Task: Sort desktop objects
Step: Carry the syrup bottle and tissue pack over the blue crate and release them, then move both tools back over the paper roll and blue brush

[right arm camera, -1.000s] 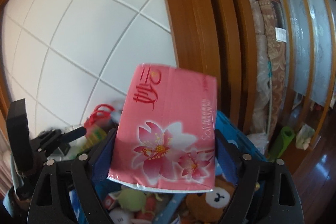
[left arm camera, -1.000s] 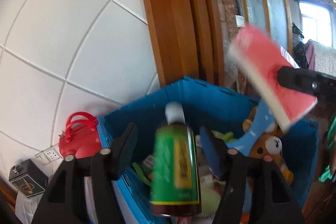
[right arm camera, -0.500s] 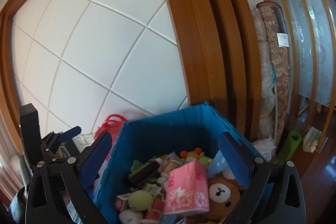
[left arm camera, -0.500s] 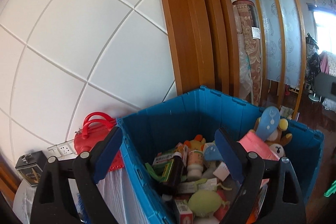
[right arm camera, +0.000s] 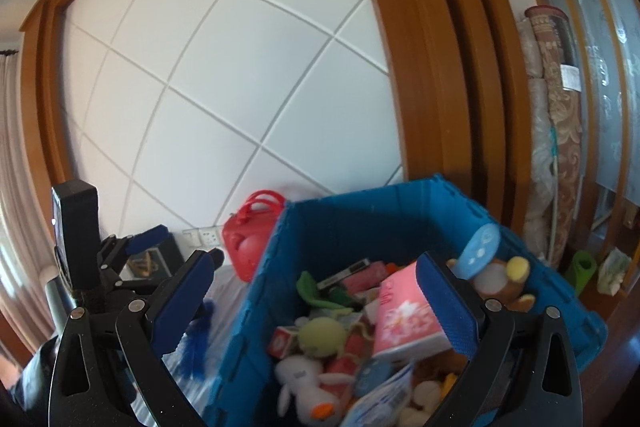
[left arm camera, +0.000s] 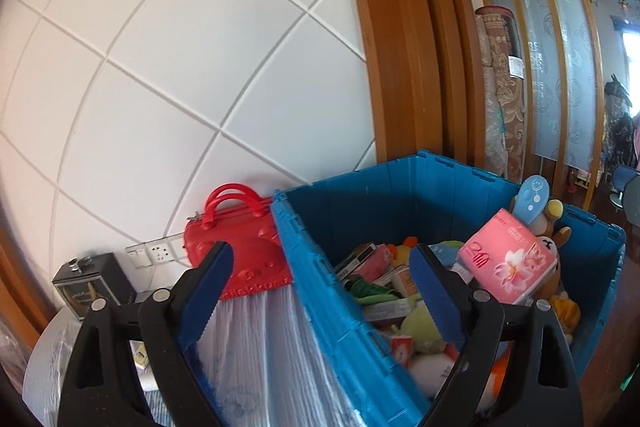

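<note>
Jaws apart; tissue pack tilted upright.

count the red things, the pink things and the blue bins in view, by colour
red: 1, the handbag beside the bin
pink: 1, the tissue pack on top of the pile
blue bins: 1, the crate holding the toys
total: 3

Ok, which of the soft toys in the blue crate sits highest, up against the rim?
The brown bear with the light blue ear, at the far right of the blue crate. It pokes above the rim; the green ball and white plush lie lower.
</note>
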A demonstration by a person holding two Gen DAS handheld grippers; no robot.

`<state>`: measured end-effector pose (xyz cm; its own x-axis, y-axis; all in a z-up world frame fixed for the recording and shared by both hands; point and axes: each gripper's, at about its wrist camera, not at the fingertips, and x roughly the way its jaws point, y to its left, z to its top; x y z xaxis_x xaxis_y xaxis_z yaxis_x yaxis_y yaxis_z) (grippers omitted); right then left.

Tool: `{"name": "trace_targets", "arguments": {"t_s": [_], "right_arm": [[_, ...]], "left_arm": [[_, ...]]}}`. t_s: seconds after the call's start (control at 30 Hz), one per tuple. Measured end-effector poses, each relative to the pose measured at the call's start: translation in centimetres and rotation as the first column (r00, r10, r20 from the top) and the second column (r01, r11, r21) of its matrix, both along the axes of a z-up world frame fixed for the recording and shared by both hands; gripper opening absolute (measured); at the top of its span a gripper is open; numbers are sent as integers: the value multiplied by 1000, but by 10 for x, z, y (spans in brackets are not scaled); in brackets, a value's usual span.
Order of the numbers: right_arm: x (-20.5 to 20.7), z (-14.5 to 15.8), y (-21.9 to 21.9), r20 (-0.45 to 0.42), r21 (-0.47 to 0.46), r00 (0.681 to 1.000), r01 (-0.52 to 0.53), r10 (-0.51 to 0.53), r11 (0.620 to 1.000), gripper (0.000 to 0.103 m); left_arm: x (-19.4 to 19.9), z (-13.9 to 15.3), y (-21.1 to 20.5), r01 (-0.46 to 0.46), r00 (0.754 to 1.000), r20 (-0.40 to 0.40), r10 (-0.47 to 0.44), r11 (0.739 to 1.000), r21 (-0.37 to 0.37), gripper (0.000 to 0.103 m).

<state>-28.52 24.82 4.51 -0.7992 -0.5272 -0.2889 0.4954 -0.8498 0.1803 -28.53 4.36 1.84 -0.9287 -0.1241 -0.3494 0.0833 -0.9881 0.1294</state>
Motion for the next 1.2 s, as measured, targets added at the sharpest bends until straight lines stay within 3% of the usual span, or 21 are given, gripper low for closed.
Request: {"name": "trace_targets", "arguments": {"t_s": [0.33,0.6,0.83,0.93,1.13,1.2], "right_arm": [[33,-5,-97,3,10,996,-92,91,996,103],[52,-38,-219,90,51,986,-146,141,988,103],[51,-96,-315,218,95,963,-184,159,978,103],[41,-127,-346,277,155,949,-199,151,968,103],[2,-218,-415,370,346,918,-281,145,895,99],[-17,-254,-435,410,369,900,-314,150,875,89]], "left_arm": [[64,-37,-116,-91,996,18,90,995,43,90],[118,-84,-254,-143,983,108,145,989,-30,90],[146,-122,-347,-158,969,178,171,984,-86,90],[145,-137,-372,-154,965,204,163,986,-61,90],[127,-169,-409,-145,958,250,143,989,-13,90],[111,-183,-414,-121,954,270,127,992,-40,90]]}}
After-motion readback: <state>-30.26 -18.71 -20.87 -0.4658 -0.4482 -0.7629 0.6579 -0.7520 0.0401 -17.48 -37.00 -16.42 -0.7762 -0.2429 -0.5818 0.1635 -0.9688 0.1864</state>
